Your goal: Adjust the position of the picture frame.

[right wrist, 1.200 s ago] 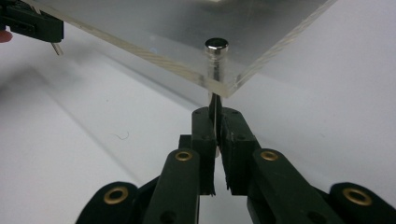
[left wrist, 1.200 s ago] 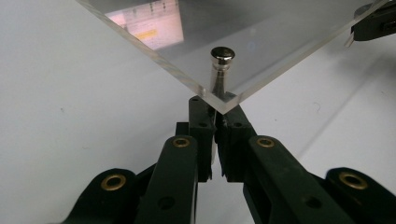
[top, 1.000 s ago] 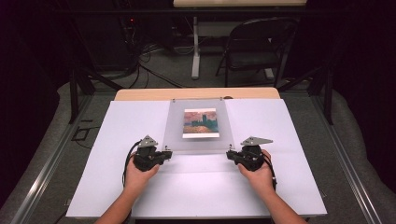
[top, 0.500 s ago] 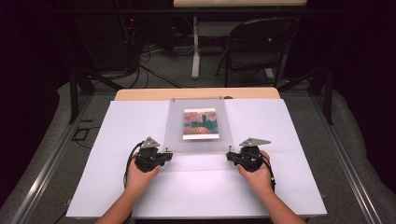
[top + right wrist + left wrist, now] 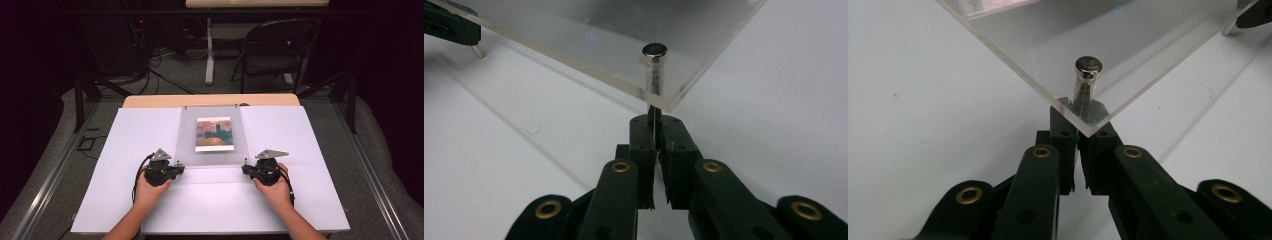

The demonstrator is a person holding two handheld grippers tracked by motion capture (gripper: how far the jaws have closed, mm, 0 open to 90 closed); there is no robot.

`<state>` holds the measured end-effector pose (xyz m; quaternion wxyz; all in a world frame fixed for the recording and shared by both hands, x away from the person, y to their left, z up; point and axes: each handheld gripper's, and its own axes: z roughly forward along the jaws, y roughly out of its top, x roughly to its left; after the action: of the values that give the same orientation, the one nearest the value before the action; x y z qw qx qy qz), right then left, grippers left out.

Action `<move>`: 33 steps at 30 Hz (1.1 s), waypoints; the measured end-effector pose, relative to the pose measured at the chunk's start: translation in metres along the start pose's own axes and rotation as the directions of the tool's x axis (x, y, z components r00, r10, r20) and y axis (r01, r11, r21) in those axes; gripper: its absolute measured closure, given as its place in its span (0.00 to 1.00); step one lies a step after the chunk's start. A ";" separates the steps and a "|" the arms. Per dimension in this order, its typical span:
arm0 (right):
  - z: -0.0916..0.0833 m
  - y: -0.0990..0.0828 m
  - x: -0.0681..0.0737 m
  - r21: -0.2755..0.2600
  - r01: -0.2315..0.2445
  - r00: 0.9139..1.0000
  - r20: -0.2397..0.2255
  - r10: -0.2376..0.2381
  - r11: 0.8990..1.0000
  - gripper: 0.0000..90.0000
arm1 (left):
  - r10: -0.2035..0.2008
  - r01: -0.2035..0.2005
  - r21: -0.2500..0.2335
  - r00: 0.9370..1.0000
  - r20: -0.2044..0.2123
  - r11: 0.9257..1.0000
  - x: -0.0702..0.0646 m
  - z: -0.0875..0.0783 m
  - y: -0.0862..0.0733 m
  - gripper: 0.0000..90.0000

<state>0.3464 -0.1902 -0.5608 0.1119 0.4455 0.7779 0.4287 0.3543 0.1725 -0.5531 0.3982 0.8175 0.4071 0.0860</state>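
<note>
Beyond your table (image 5: 150, 100), on the grey floor (image 5: 165, 75), you see a black folding chair (image 5: 272, 47) to the right. A white post (image 5: 210, 55) stands left of this chair. Black cables (image 5: 155, 65) lie farther left of the chair, near dark equipment (image 5: 115, 35).

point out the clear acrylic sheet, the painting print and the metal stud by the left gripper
clear acrylic sheet (image 5: 187, 135): high view, bare left margin.
painting print (image 5: 214, 133): high view, picture's middle.
metal stud (image 5: 1088, 65): left gripper view, round cap.
</note>
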 end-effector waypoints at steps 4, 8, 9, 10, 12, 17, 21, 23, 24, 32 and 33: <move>0.000 0.000 0.000 -0.001 -0.001 1.000 -0.002 0.001 1.000 0.94 | -0.004 0.004 -0.005 1.000 0.000 1.000 0.000 0.000 -0.001 0.94; 0.000 -0.001 -0.001 -0.004 -0.008 1.000 -0.005 0.008 1.000 0.94 | -0.013 0.013 -0.010 1.000 -0.001 1.000 -0.001 0.000 -0.001 0.94; 0.000 -0.001 -0.001 -0.004 -0.006 1.000 -0.005 0.006 1.000 0.94 | -0.013 0.013 -0.012 1.000 -0.003 1.000 -0.001 0.000 -0.001 0.94; 0.000 -0.001 0.000 -0.006 -0.001 1.000 -0.002 0.001 1.000 0.94 | -0.012 0.012 -0.008 1.000 -0.004 1.000 -0.001 0.000 -0.001 0.94; 0.000 -0.001 0.001 0.000 0.004 1.000 0.004 -0.004 1.000 0.94 | -0.003 0.003 -0.006 1.000 -0.009 1.000 -0.001 0.000 -0.001 0.94; -0.001 -0.001 0.002 0.002 0.005 1.000 0.002 -0.005 1.000 0.94 | -0.009 0.009 -0.006 1.000 -0.007 1.000 -0.001 -0.001 -0.001 0.94; -0.002 -0.001 0.002 0.008 0.005 1.000 0.003 -0.005 1.000 0.94 | -0.009 0.009 -0.004 1.000 -0.003 1.000 -0.002 -0.001 -0.002 0.94; -0.002 -0.002 0.003 0.004 0.006 1.000 -0.002 -0.006 1.000 0.94 | -0.008 0.008 -0.006 1.000 -0.004 1.000 -0.002 -0.002 -0.003 0.94; -0.002 -0.002 0.003 0.008 0.002 1.000 -0.004 -0.002 1.000 0.94 | -0.011 0.011 -0.006 1.000 -0.004 1.000 -0.002 -0.002 -0.003 0.94; -0.004 -0.004 0.005 0.007 0.006 1.000 -0.007 -0.006 1.000 0.94 | -0.009 0.009 -0.001 1.000 0.001 1.000 -0.003 -0.004 -0.004 0.94; -0.004 -0.004 0.005 0.005 0.006 1.000 -0.009 -0.006 1.000 0.94 | -0.012 0.012 -0.006 1.000 -0.002 1.000 -0.003 -0.004 -0.005 0.94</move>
<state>0.3388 -0.1896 -0.5605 0.1086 0.4414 0.7810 0.4282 0.3481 0.1742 -0.5536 0.4007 0.8139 0.4119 0.0855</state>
